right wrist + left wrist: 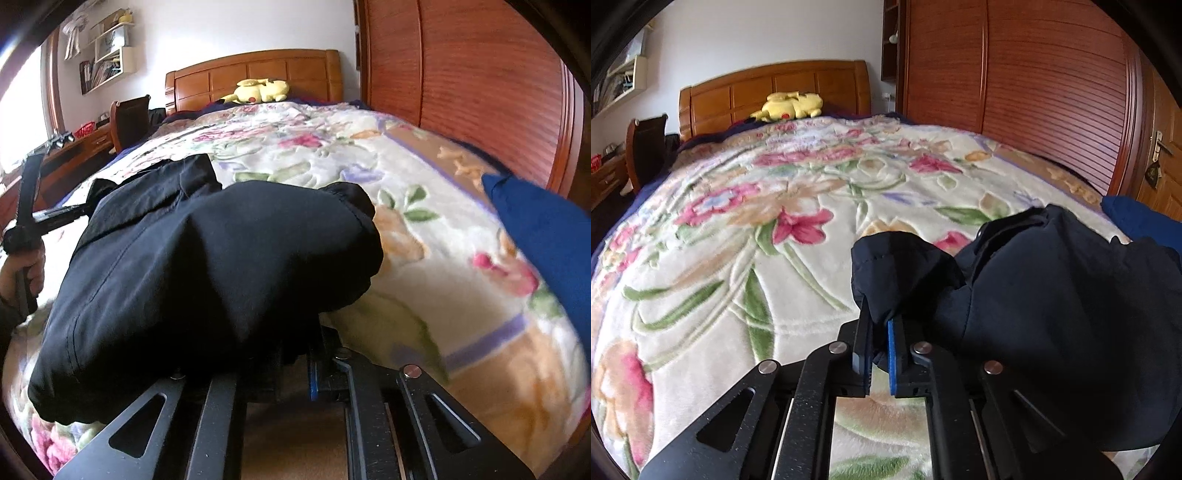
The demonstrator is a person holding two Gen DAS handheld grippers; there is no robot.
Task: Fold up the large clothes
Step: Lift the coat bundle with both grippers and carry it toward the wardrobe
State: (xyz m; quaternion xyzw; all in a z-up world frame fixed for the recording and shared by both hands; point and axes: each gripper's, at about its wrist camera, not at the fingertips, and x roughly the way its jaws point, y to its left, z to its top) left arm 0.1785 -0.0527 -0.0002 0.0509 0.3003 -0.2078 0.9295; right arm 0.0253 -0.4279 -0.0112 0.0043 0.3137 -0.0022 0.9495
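Left wrist view: left gripper [880, 325] jaws pinching dark jacket [1052, 288] over floral blanket [738, 229]

Dark navy garment [207, 266], large and crumpled, lies bunched on the floral blanket [424, 258] near the bed's foot; one stitched edge [897, 273] is lifted off the blanket.

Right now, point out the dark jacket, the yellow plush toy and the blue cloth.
dark jacket [207, 258]: right wrist view, middle of its bunched body.
yellow plush toy [790, 106]: left wrist view, its body by the headboard.
blue cloth [546, 229]: right wrist view, its flat upper face.
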